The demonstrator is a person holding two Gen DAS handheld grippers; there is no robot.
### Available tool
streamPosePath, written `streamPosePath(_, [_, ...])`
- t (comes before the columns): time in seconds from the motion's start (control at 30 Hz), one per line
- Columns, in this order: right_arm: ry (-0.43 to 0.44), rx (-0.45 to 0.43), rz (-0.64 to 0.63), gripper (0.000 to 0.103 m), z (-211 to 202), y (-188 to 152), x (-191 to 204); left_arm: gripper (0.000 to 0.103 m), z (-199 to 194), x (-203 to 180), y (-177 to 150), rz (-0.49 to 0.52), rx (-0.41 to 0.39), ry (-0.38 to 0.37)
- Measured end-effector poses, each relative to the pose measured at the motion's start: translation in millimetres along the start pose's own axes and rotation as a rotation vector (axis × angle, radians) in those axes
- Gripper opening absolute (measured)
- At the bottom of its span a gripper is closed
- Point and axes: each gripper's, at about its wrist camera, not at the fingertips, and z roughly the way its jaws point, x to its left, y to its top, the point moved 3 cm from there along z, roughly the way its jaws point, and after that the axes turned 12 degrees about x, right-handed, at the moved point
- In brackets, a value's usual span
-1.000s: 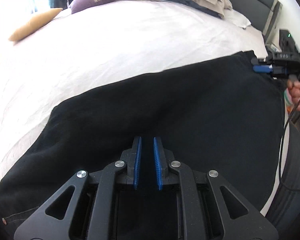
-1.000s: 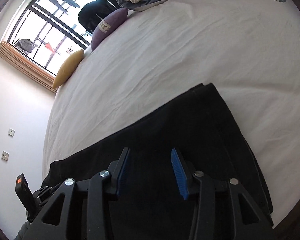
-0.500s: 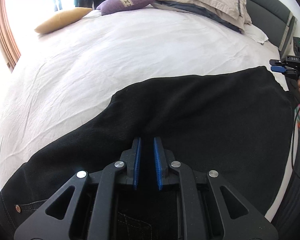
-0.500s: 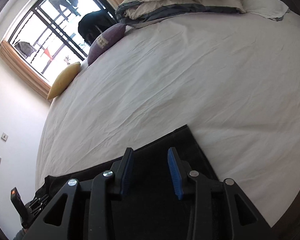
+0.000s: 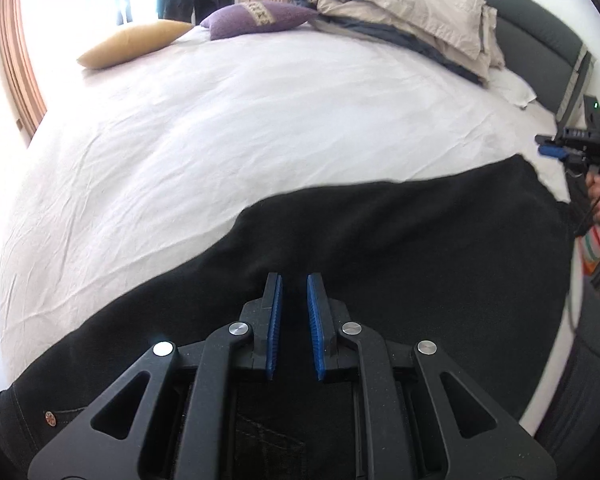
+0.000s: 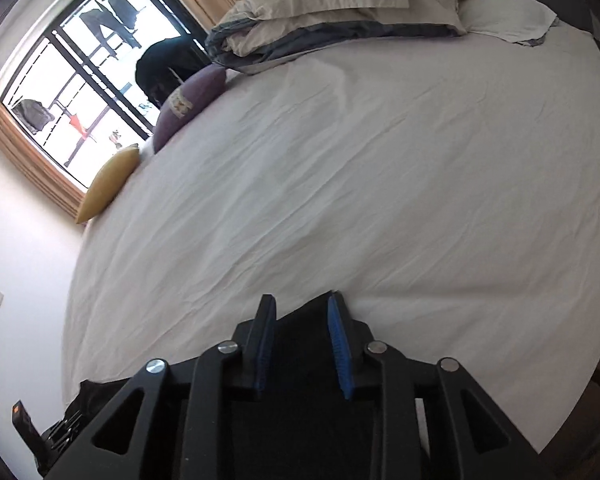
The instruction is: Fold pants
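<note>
On the white-sheeted bed (image 5: 260,128), the black pants (image 5: 400,264) lie spread flat along the near edge, running from the riveted waistband at near left to the leg hem at far right. My left gripper (image 5: 293,316) hangs just above the middle of the dark cloth; its blue-padded fingers (image 5: 274,320) stand close together with a narrow slit between them, and I see only the cloth lying beyond that slit, nothing pinched in it. My right gripper (image 6: 301,340) sits over the hem corner of the pants (image 6: 308,400), its fingers (image 6: 340,344) parted, the black fabric showing in the gap; I cannot tell whether the pads touch it. In the left wrist view the right gripper (image 5: 556,150) shows at the far right, beside the hem corner, with my hand behind it. Far across the sheet rest a yellow cushion (image 5: 136,42), a purple cushion (image 5: 260,18) just beside it, and a heap of beige-and-grey bedding (image 5: 404,12) against the dark headboard (image 5: 540,40). A barred window (image 6: 84,80) stands at far left.
</note>
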Motion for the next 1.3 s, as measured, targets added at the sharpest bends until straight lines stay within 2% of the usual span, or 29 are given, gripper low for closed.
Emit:
streamPosePath(0.03, [0.021, 0.028, -0.047, 0.047, 3, -14, 14, 0.013, -5, -6, 6, 0.005, -0.010, -0.018])
streamPosePath(0.1, [-0.001, 0.095, -0.098, 0.047, 21, -38, 28, 0.013, -1, -10, 22, 0.019, -0.005, -0.077])
streamPosePath(0.17, [-0.039, 0.173, -0.085, 0.047, 45, -56, 23, 0.013, 20, -12, 34, 0.033, 0.034, -0.080])
streamPosePath(0.23, [-0.044, 0.158, -0.066, 0.041, 53, -62, 12, 0.013, 58, -6, 42, 0.011, 0.138, -0.095])
streamPosePath(0.3, [-0.063, 0.146, -0.033, 0.025, 48, -59, 0, 0.013, 71, 6, 42, 0.033, 0.116, -0.080])
streamPosePath(0.37, [-0.125, 0.134, -0.018, 0.023, 41, -53, -13, 0.011, 74, 18, 43, 0.006, 0.108, -0.122])
streamPosePath(0.4, [-0.166, 0.129, -0.010, 0.023, 37, -50, -20, 0.011, 74, 26, 44, 0.005, 0.092, -0.059])
streamPosePath(0.43, [-0.204, 0.121, 0.006, 0.023, 31, -48, -25, 0.011, 75, 36, 47, -0.014, 0.087, -0.036])
streamPosePath(0.47, [-0.225, 0.117, 0.022, 0.023, 25, -46, -27, 0.011, 75, 48, 50, -0.062, 0.084, -0.046])
streamPosePath(0.53, [-0.230, 0.114, 0.030, 0.026, 13, -49, -18, 0.011, 69, 69, 54, -0.134, 0.077, 0.025])
streamPosePath(0.6, [-0.140, 0.097, -0.034, 0.038, 0, -58, 9, 0.011, 59, 79, 61, -0.189, 0.070, 0.069])
streamPosePath(0.63, [-0.085, 0.100, -0.079, 0.043, -2, -64, 26, 0.011, 48, 77, 62, -0.197, 0.055, 0.066])
streamPosePath(0.67, [-0.037, 0.115, -0.118, 0.054, -1, -72, 39, 0.011, 37, 70, 60, -0.195, 0.041, 0.035])
streamPosePath(0.73, [0.013, 0.171, -0.173, 0.057, 12, -87, 55, 0.011, 14, 45, 54, -0.171, 0.033, -0.042])
streamPosePath(0.8, [-0.029, 0.235, -0.173, 0.057, 33, -97, 50, 0.011, -8, 8, 38, -0.095, 0.026, -0.136])
streamPosePath(0.83, [-0.051, 0.269, -0.147, 0.058, 43, -99, 40, 0.011, -13, -9, 26, -0.058, 0.034, -0.144])
streamPosePath(0.87, [-0.048, 0.269, -0.135, 0.050, 46, -100, 31, 0.011, -13, -22, 12, -0.022, 0.055, -0.140])
streamPosePath(0.9, [-0.051, 0.257, -0.131, 0.038, 43, -98, 25, 0.011, -6, -30, -4, 0.015, 0.094, -0.124])
streamPosePath(0.93, [-0.068, 0.255, -0.123, 0.034, 39, -96, 19, 0.011, 3, -33, -25, 0.037, 0.136, -0.091])
streamPosePath(0.97, [-0.107, 0.242, -0.109, 0.033, 33, -93, 11, 0.011, 17, -30, -42, 0.049, 0.175, -0.056])
streamPosePath(1.0, [-0.173, 0.225, -0.086, 0.033, 25, -90, 1, 0.011, 22, -24, -56, 0.055, 0.148, -0.075])
streamPosePath(1.03, [-0.238, 0.215, -0.052, 0.033, 16, -90, -9, 0.011, 18, -15, -62, 0.018, 0.120, -0.117])
streamPosePath(1.07, [-0.275, 0.209, -0.013, 0.034, 6, -89, -18, 0.011, 15, -8, -63, -0.035, 0.129, -0.143])
streamPosePath(1.1, [-0.277, 0.201, 0.017, 0.035, -5, -89, -22, 0.011, 8, -3, -62, -0.062, 0.131, -0.125])
streamPosePath(1.13, [-0.239, 0.182, 0.027, 0.036, -15, -89, -18, 0.011, 1, -2, -62, -0.059, 0.124, -0.089])
streamPosePath(1.2, [-0.085, 0.147, 0.003, 0.048, -27, -94, 3, 0.011, -13, -6, -65, -0.029, 0.103, -0.074])
streamPosePath(1.27, [0.079, 0.184, -0.039, 0.058, -16, -103, 32, 0.011, -11, -9, -73, -0.016, 0.124, -0.061])
streamPosePath(1.3, [0.130, 0.217, -0.061, 0.058, -5, -108, 45, 0.011, -4, -10, -80, -0.015, 0.149, -0.048])
